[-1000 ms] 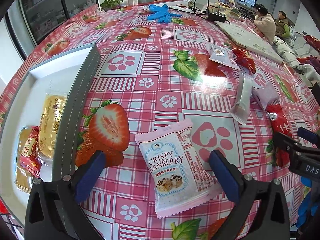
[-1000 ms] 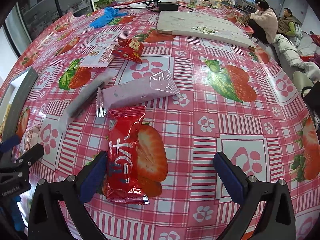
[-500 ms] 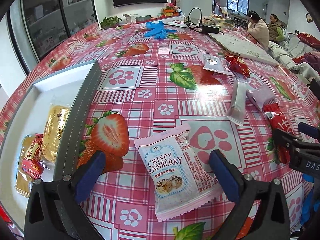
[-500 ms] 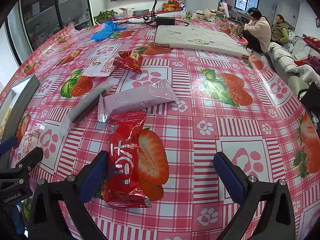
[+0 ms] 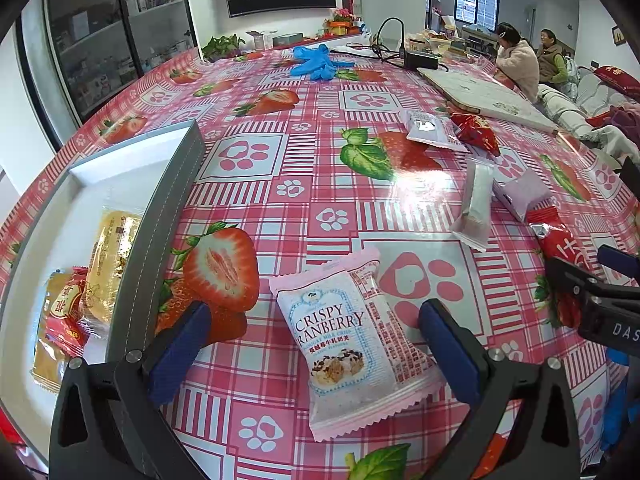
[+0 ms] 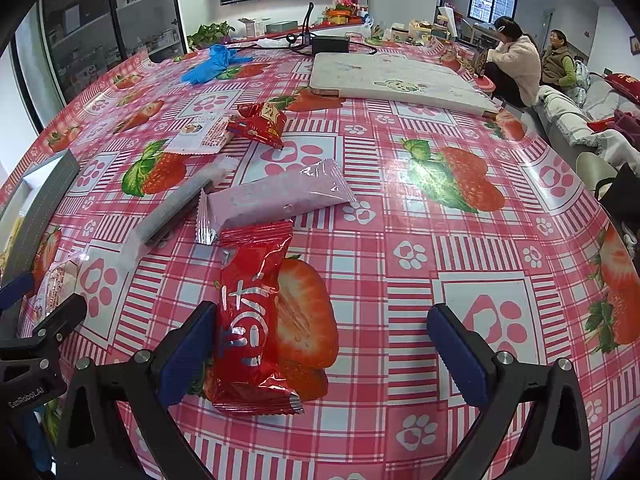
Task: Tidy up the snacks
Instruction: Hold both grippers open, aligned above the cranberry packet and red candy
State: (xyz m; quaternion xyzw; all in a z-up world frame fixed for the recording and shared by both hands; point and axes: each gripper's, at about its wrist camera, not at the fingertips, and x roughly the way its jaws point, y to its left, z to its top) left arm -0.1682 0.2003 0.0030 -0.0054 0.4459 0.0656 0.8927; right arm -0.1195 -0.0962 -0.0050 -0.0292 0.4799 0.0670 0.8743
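My left gripper (image 5: 316, 344) is open, its jaws either side of a pink "Crispy Cranberry" packet (image 5: 352, 344) lying on the tablecloth. A grey-rimmed white tray (image 5: 160, 216) at the left holds a gold packet (image 5: 108, 268) and a red packet (image 5: 60, 320). My right gripper (image 6: 320, 348) is open over a red snack packet (image 6: 248, 320), which lies by its left pad. Beyond lie a lilac bar (image 6: 272, 200), a grey stick pack (image 6: 176, 208), a white packet (image 6: 204, 136) and a small red packet (image 6: 260, 124).
A white flat board (image 6: 396, 80) lies far across the table. Blue gloves (image 6: 212, 64) and a black box with cables (image 6: 330, 44) sit at the far end. Two people (image 6: 516, 64) sit at the right. The right gripper shows at the left wrist view's right edge (image 5: 600, 300).
Both cameras have tilted up a little, showing more of the room. The packets have not moved and both grippers stay open.
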